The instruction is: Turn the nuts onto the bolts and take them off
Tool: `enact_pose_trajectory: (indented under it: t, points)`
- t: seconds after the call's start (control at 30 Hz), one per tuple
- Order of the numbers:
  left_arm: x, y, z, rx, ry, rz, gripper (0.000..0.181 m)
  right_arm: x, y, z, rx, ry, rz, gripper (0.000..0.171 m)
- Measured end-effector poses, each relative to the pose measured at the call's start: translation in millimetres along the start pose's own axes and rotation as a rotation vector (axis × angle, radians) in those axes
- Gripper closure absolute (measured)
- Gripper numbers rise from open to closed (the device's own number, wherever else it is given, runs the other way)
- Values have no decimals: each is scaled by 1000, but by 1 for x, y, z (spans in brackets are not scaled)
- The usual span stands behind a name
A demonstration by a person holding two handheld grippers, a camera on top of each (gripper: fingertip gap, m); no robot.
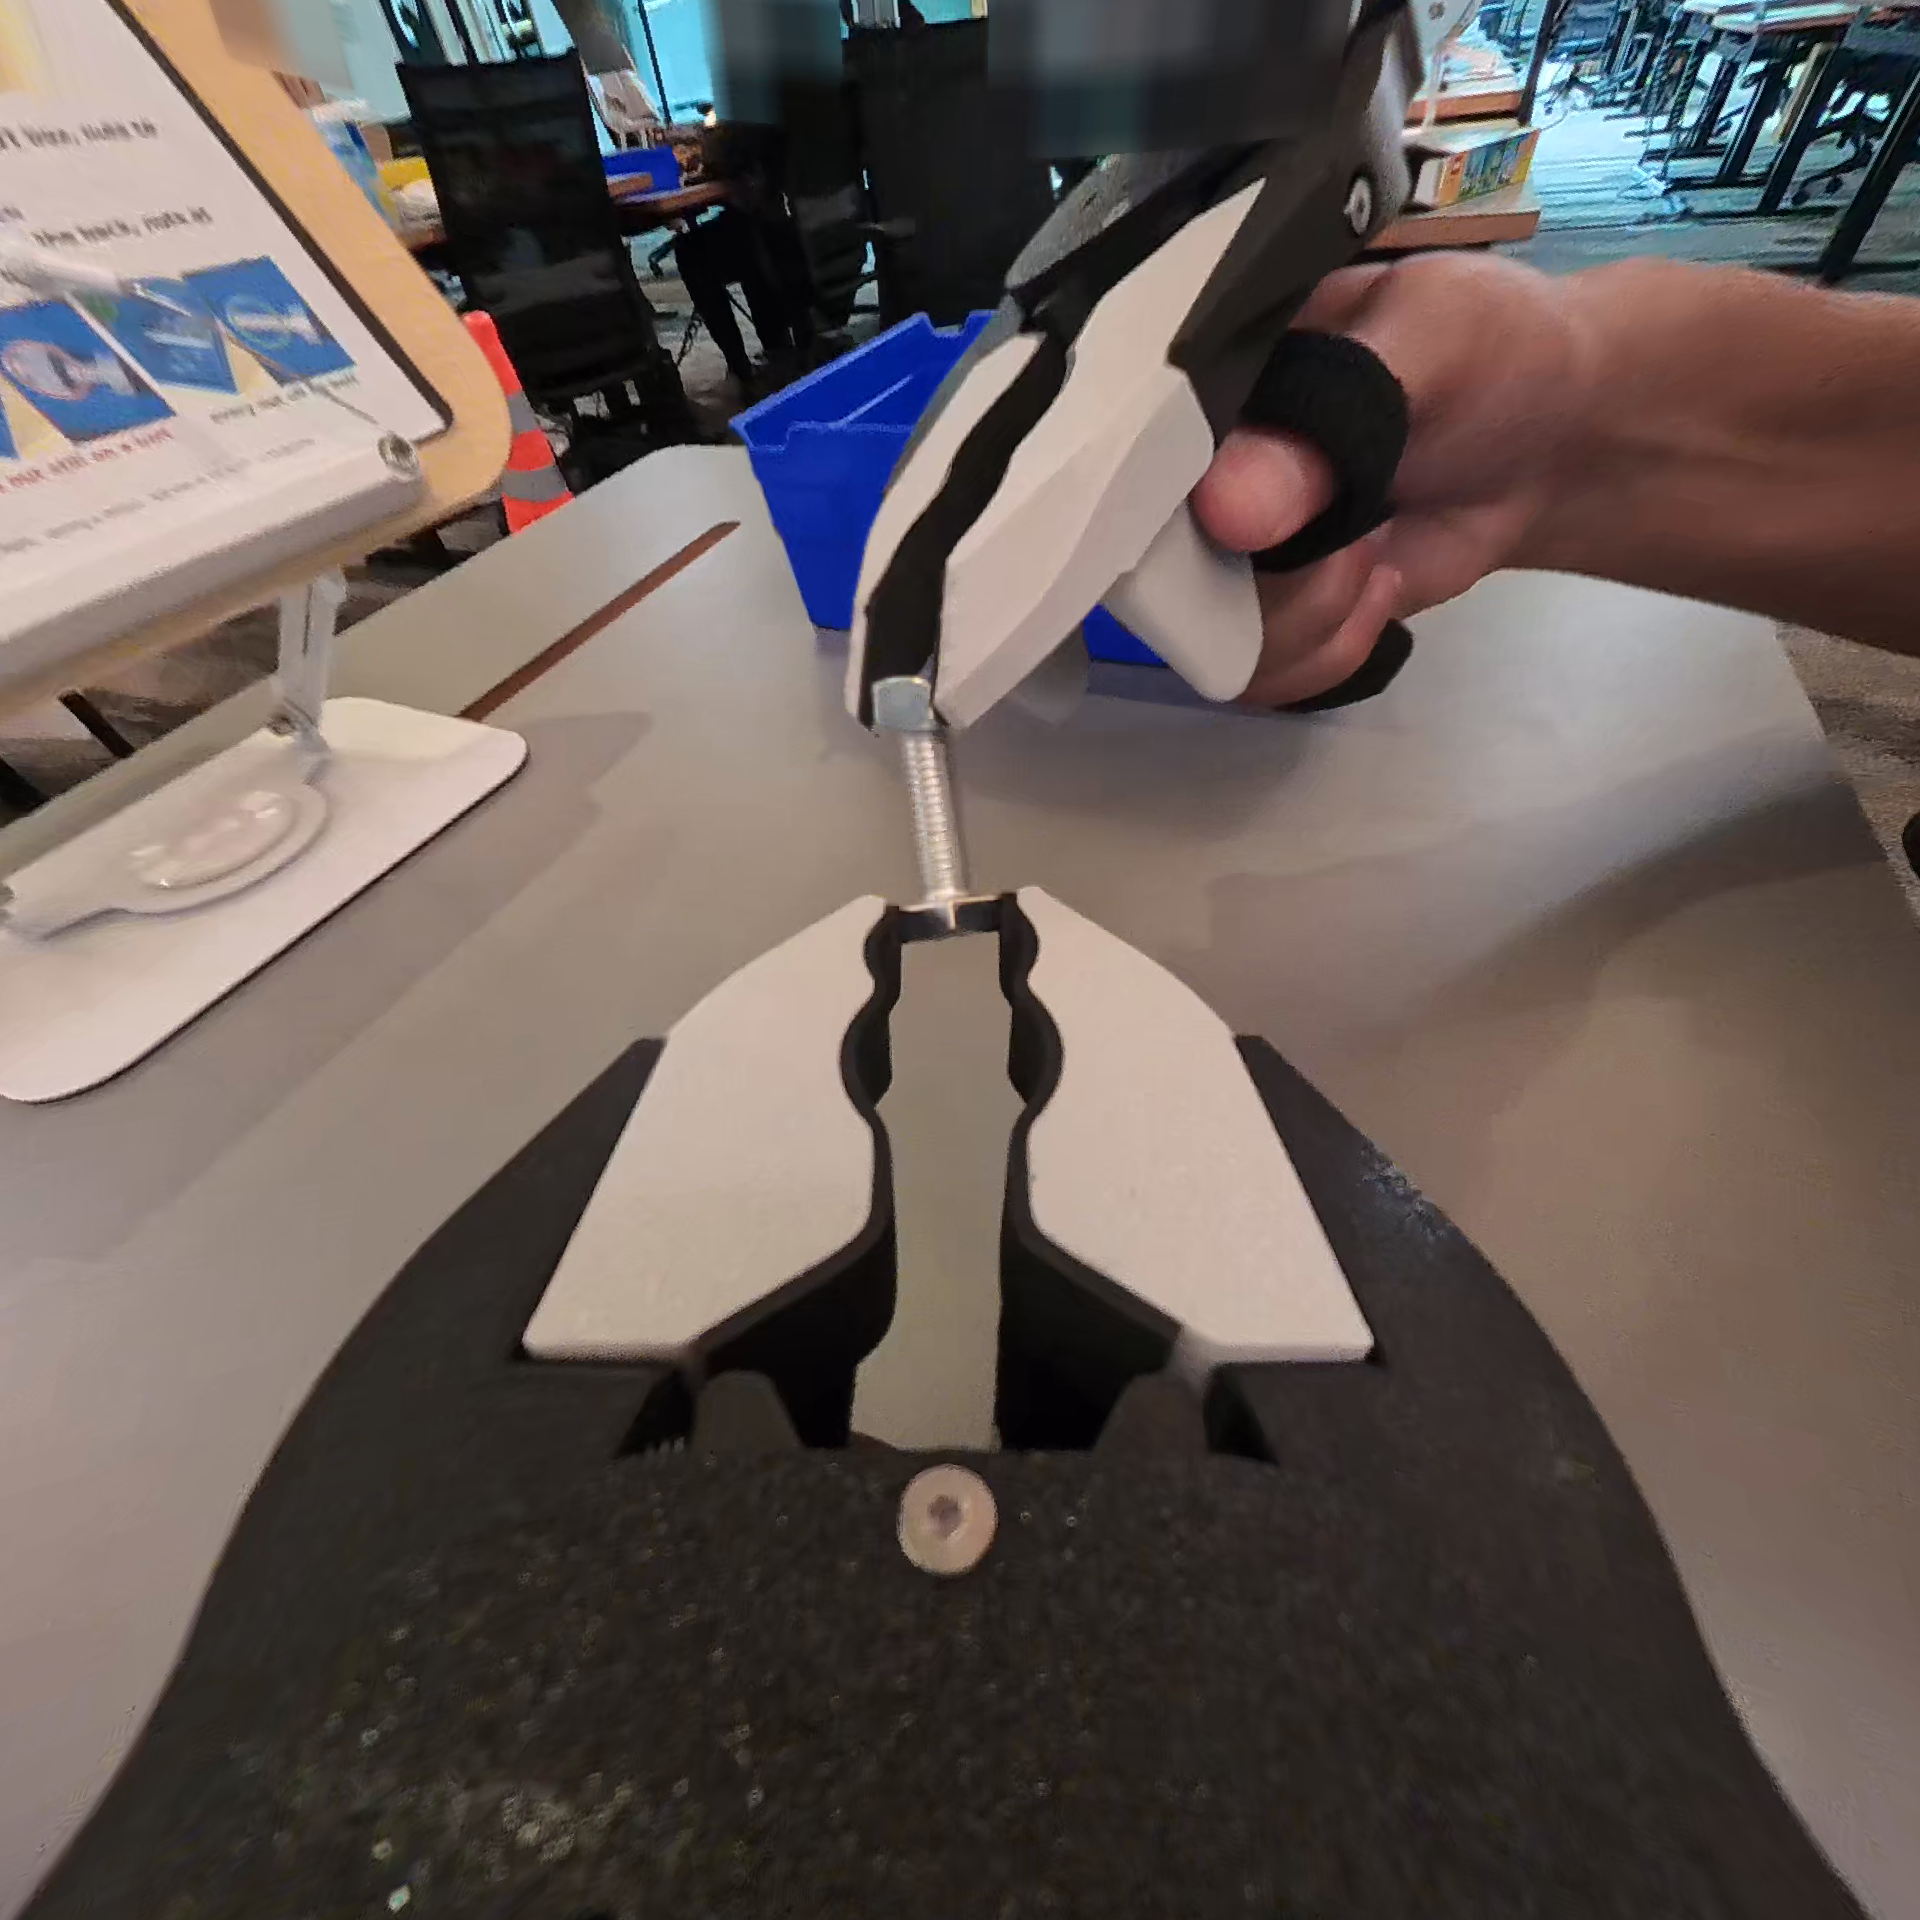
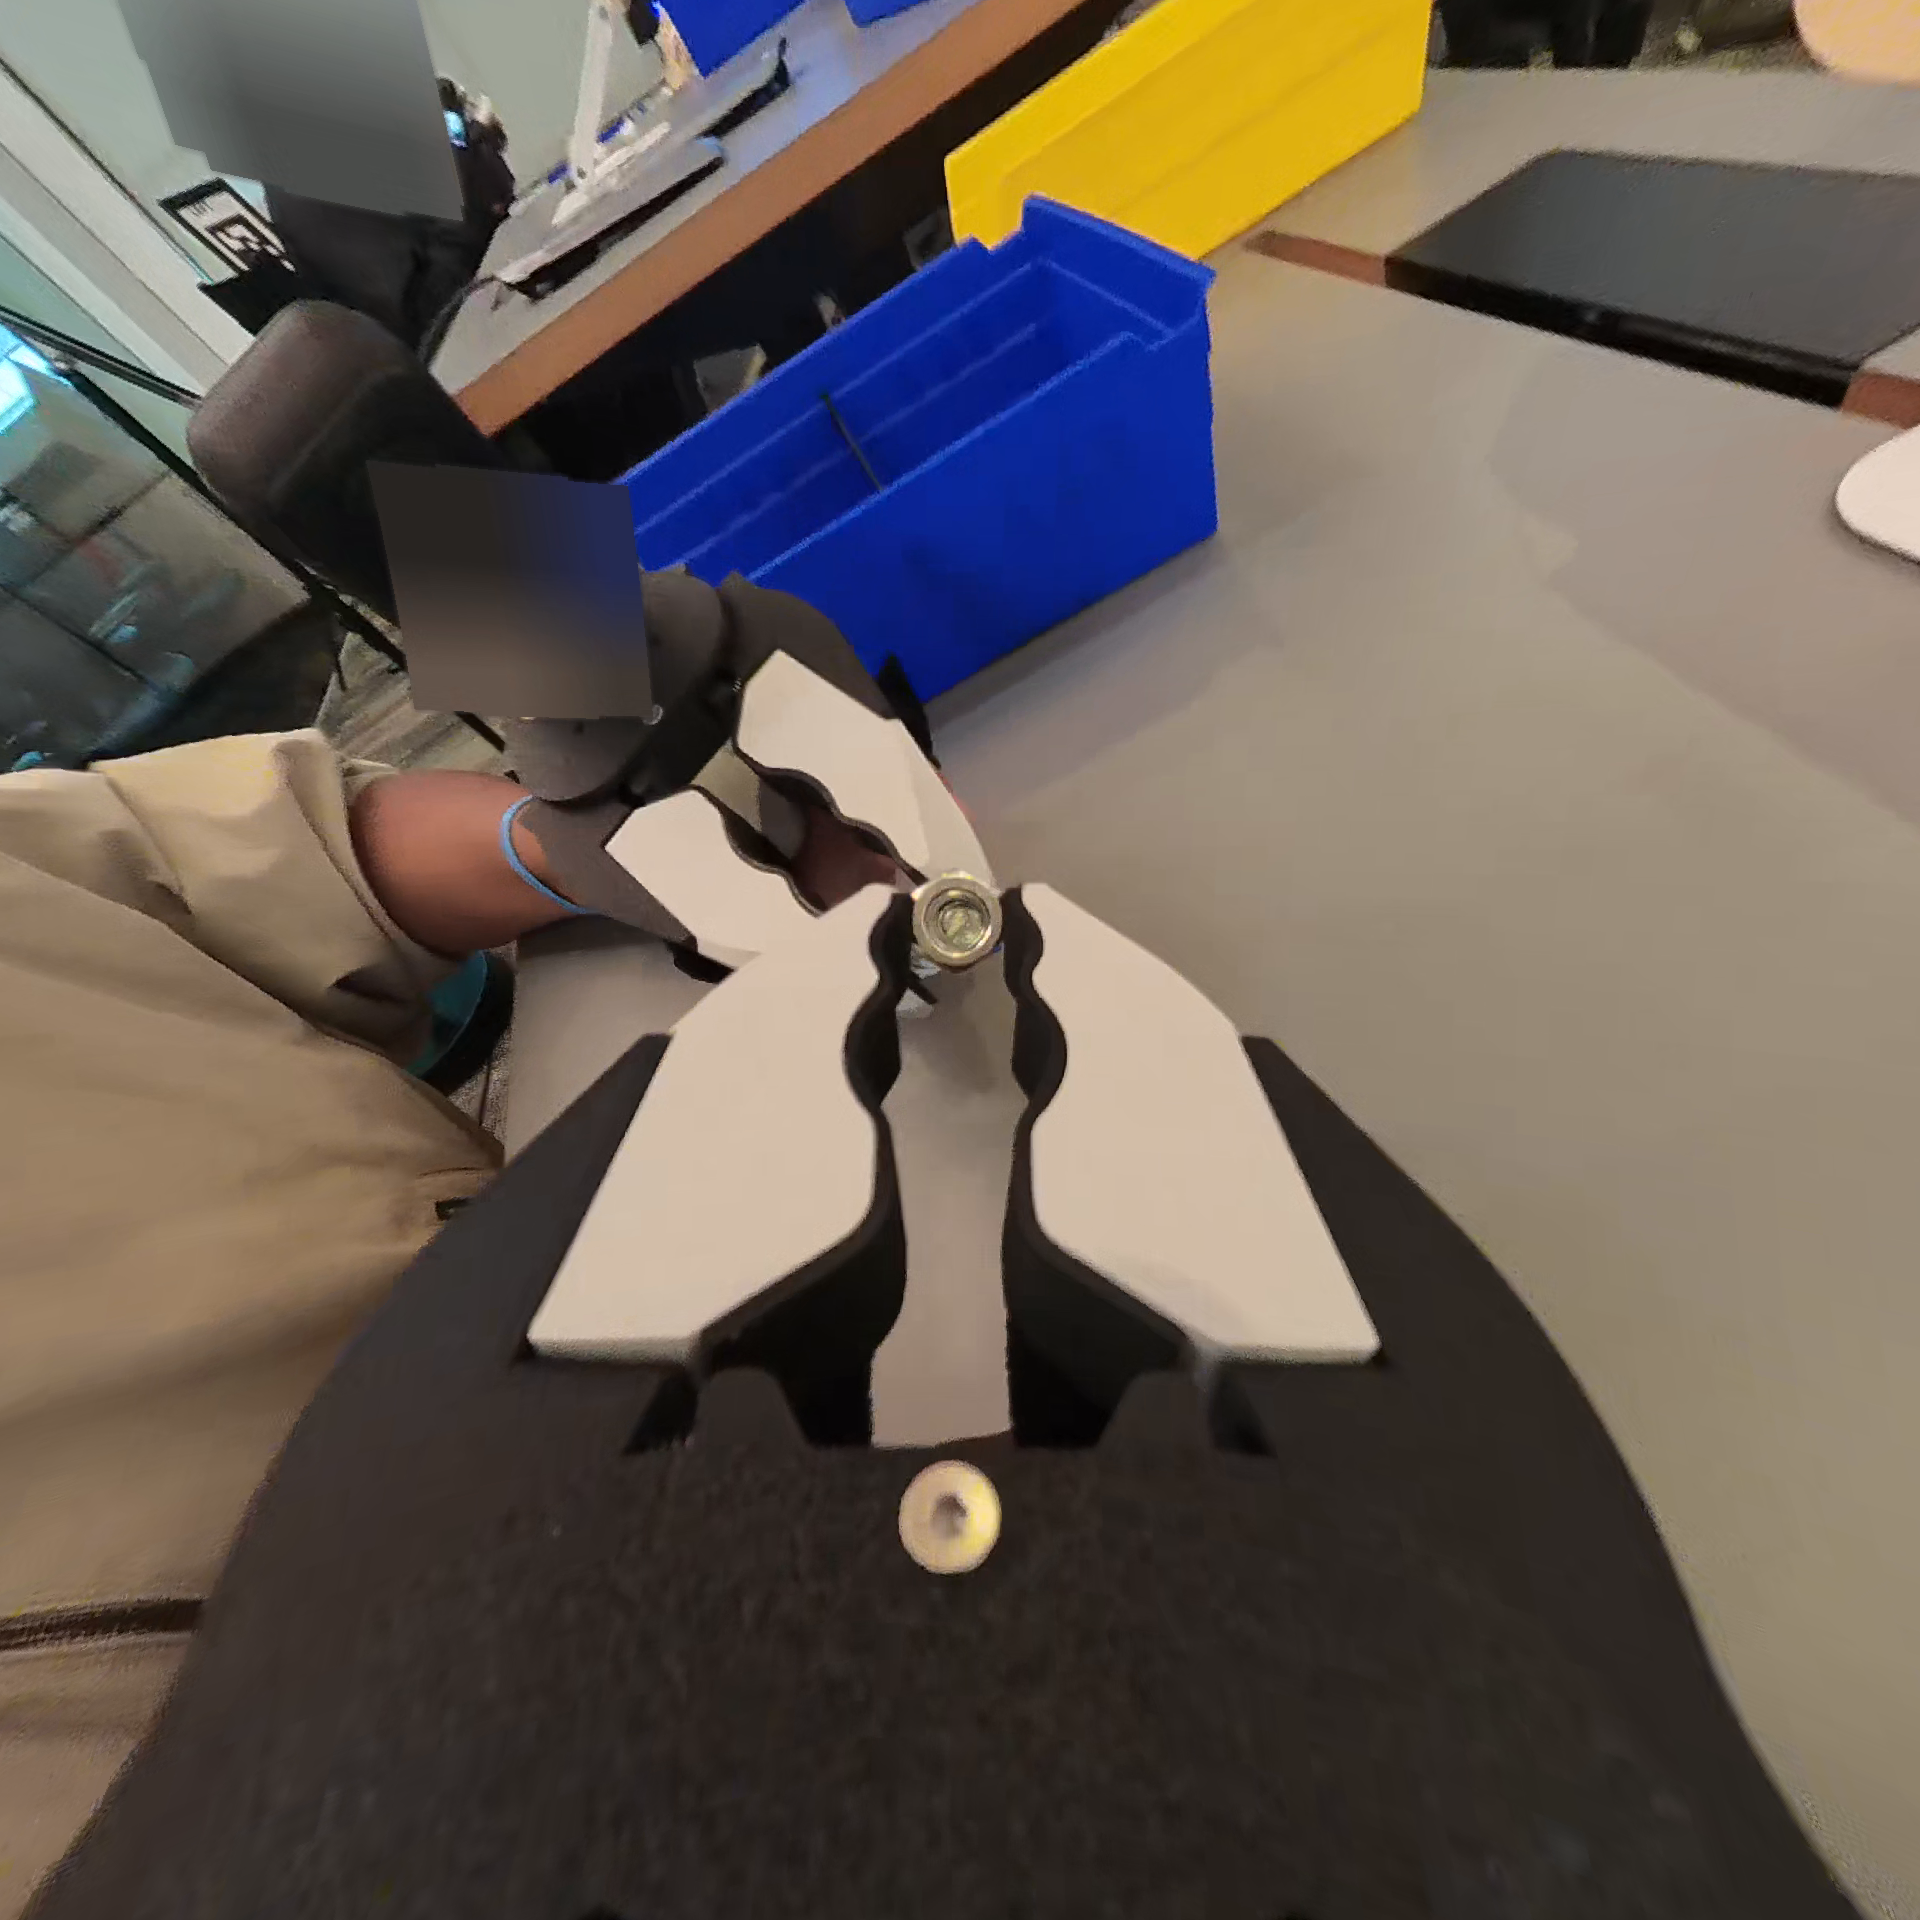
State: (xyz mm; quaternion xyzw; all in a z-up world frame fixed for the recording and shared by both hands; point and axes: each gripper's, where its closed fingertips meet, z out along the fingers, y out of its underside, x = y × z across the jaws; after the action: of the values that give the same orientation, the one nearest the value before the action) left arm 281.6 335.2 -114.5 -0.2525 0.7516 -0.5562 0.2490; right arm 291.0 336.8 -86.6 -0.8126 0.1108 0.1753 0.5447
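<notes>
Left wrist view: we are pinching a flat hex piece [image 1: 951, 918] between the tips of the left gripper [image 1: 951, 914], jaws drawn in to a narrow gap and pressing on its flats. A threaded bolt [image 1: 935, 805] is running from it up and away, held above the grey table [image 1: 1455, 1039]. At the far end the right gripper [image 1: 902, 694] is clamping a second hex piece [image 1: 900, 703]. From here we cannot tell which piece is the nut and which the bolt head. A blue bin [image 1: 831, 457] is standing behind, and an instruction board on a white stand [image 1: 208, 831] to the left.

Right wrist view: we are looking down the bolt's axis. The right gripper [image 2: 954, 927] is closing its tips on a hex piece with a round centre [image 2: 954, 925]; the jaws are nearly together, touching it on both sides. The left gripper [image 2: 940, 878] is coming in from the left, tips meeting the same assembly. The blue bin [image 2: 987, 436] is sitting well apart, a yellow bin [image 2: 1195, 114] beyond it.

Judgement: we are turning one end against the other. To do it well, we should be keeping both grips square on the flats, both tools in line with the thread, and one side steady.
</notes>
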Motion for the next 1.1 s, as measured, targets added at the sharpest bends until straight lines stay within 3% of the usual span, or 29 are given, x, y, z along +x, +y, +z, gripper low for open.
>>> enact_pose_trajectory:
  t: [0.37, 0.7, 0.83, 1.1]
  points:
    - [-6, 12, -2, 17, -20, -40, 164, 5, 3, 14, -81, -31, 138, 154]
    - [-20, 27, 2, -77, -221, 82, 164, 23, 11, 22, -77, 65, 387, 154]
    - [-18, 28, 3, -67, -168, 17, 164, 22, 11, 23, -81, 69, 337, 154]
    - [-6, 10, -7, 58, 51, -177, 164, 2, -4, 16, -40, -55, -15, 154]
